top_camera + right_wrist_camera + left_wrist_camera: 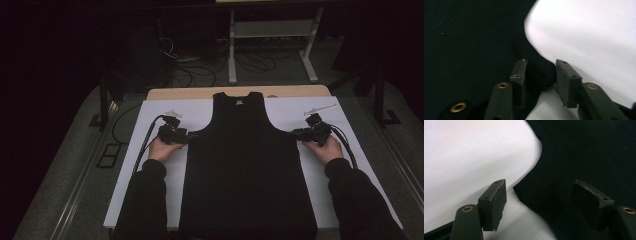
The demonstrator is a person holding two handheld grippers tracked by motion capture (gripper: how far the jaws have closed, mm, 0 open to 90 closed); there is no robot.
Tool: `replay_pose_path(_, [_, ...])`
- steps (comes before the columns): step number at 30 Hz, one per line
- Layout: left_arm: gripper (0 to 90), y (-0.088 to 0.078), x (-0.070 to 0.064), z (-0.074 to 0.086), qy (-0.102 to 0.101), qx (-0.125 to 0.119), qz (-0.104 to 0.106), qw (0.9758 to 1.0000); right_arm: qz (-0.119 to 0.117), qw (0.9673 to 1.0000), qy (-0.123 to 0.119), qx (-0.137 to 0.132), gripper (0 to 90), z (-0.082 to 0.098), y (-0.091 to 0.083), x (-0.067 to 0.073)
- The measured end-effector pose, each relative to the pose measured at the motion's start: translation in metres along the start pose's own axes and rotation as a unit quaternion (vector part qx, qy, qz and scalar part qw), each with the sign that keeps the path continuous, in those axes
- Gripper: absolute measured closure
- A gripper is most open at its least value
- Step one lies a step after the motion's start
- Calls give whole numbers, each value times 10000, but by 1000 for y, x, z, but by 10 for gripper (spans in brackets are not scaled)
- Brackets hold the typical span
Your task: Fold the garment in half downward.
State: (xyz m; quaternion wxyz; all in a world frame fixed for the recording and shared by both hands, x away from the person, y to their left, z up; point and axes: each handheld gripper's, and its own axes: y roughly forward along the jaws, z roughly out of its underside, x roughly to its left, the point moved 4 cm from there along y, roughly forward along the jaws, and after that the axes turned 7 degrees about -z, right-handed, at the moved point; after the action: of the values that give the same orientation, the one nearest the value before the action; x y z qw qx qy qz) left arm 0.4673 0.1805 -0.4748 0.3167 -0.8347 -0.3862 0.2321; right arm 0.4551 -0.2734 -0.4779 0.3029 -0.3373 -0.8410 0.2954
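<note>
The person wears long black sleeves (147,195) reaching the wrists. Each hand carries a black gripper, left gripper (189,134) and right gripper (296,133), with a black cable (146,142) trailing toward 6 o'clock. Up close, the jaws are dark grey-green blocks with worn pads (499,206), small screws and brass-ringed pivot holes (503,85).

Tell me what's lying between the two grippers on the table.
The black tank top spans the whole stretch between the left gripper and right gripper, seen in the high view.
</note>
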Motion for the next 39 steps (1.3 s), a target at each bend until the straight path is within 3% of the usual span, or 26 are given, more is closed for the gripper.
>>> replay_pose_path(5, [327, 1, -1, 0, -2, 16, -66, 10000, -154, 9999, -39, 65, 749, 1, 1, 1])
replay_pose_path(15, [502, 3, -3, -1, -147, -61, -97, 9998, -277, 9996, -75, 73, 806, 2, 1, 1])
replay_pose_path(17, [551, 4, -5, -1, -70, -49, -232, 9997, -286, 9995, -69, 65, 809, 3, 1, 1])
replay_pose_path(22, [726, 4, -4, -1, -111, -25, -419, 9991, -256, 9996, -114, 68, 812, 3, 0, 2])
replay_pose_path(26, [825, 5, -6, -1, 35, -16, -703, 9975, -247, 9996, -111, 31, 814, 3, 0, 3])
replay_pose_path(33, [866, 2, -8, -3, 153, 16, -846, 9963, -248, 9996, -117, 3, 816, 4, -2, 4])
replay_pose_path(39, [867, -7, -7, -6, -6, -156, -779, 9968, -265, 9996, -71, -4, 820, 5, -3, 5])
